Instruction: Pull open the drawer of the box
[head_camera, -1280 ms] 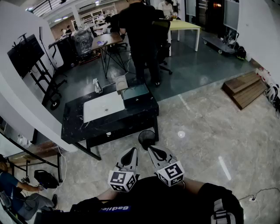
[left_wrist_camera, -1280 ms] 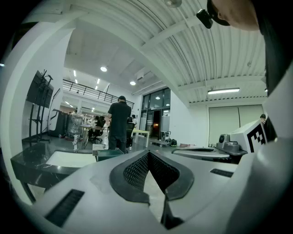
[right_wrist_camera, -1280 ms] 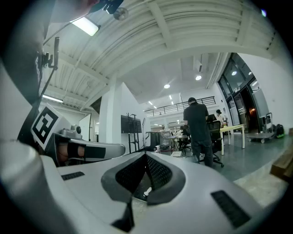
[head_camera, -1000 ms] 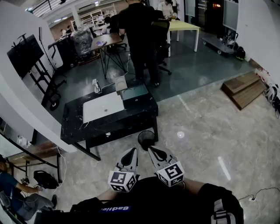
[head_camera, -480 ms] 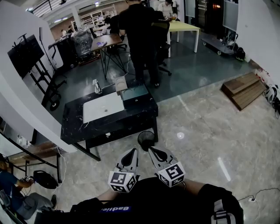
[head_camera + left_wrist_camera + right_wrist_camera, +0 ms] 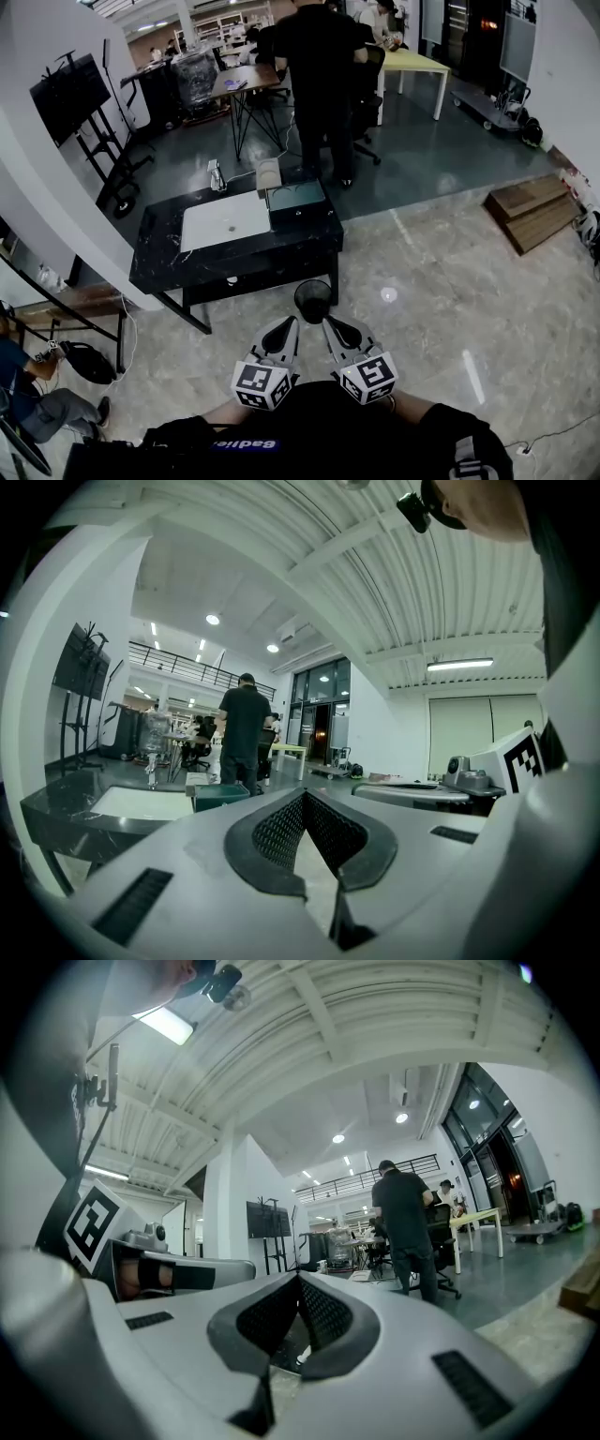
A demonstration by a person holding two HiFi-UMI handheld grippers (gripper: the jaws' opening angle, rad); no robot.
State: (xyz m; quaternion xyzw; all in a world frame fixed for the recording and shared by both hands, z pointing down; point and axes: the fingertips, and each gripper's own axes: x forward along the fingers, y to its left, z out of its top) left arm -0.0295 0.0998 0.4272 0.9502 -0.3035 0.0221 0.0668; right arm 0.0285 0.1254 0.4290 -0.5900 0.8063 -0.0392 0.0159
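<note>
The box (image 6: 295, 202) is dark green with a glossy top and stands at the right end of a low black table (image 6: 169, 262); its drawer front faces me and looks closed. In the left gripper view the box (image 6: 225, 796) shows far off, past the jaws. My left gripper (image 6: 279, 330) and right gripper (image 6: 337, 330) hang side by side close to my body, well short of the table. Both are shut with nothing between the pads. The left gripper (image 6: 302, 794) and the right gripper (image 6: 298, 1279) each point toward the table.
A white board (image 6: 225, 222) lies on the table beside the box. A black round bin (image 6: 313, 298) stands on the floor between me and the table. A person in black (image 6: 323, 84) stands behind the table. Wooden pallets (image 6: 530, 211) lie at the right, a screen on a stand (image 6: 66, 94) at the left.
The head view has shifted a little, so the table and bin sit slightly nearer and more central. Both grippers stay shut in about the same place.
</note>
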